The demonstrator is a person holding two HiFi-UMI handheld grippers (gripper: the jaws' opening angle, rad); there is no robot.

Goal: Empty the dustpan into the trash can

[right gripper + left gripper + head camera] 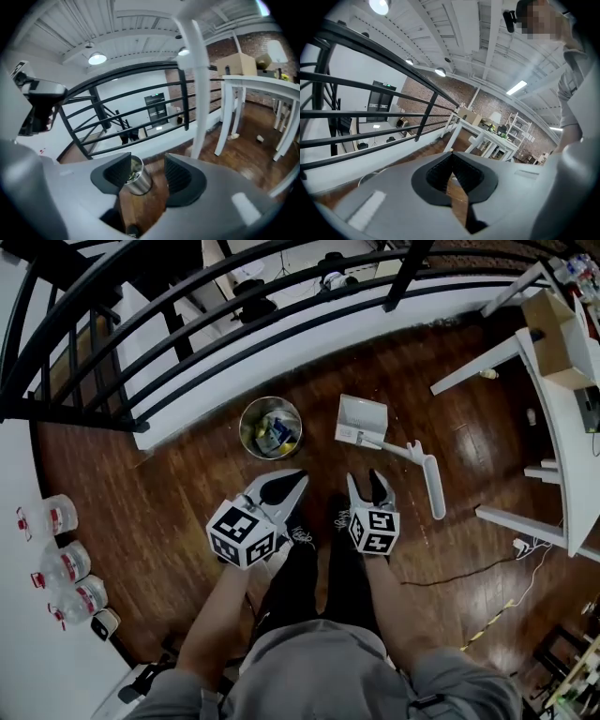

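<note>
Left tool: your left tool [295,478] is clenched, pads together with nothing between them.
Right tool: your right tool [147,174] is released, its jaws wide and its pads bare. The can shows beyond the gap, not in it.
Dustpan: the dustpan [360,418] sits on the floor [187,502] just right of the can [243,427], apart from it. Neither tool touches it.
Handle: its handle [431,486] runs back toward your right side, near the right tool but free of it. In the right gripper view it appears to stand upright as a white pole.
Can: it holds rubbish and stands close to the foot of the railing [141,343].
Progress: the pan looks bare white, so the tipping may already be done. Fine dust would be too small to tell.
Risk, handle: it stands unsupported, so a brush from your open right tool could topple it and scatter whatever is left in the pan.
Risk, regrasp: if you take it up again, the smooth round handle may twist in the pads and swing the pan, spilling short of the can.
Risk, can: it looks light, and a knock from the pan's edge could shove or tip it.
Risk, left tool: while clenched it cannot steady either one.
</note>
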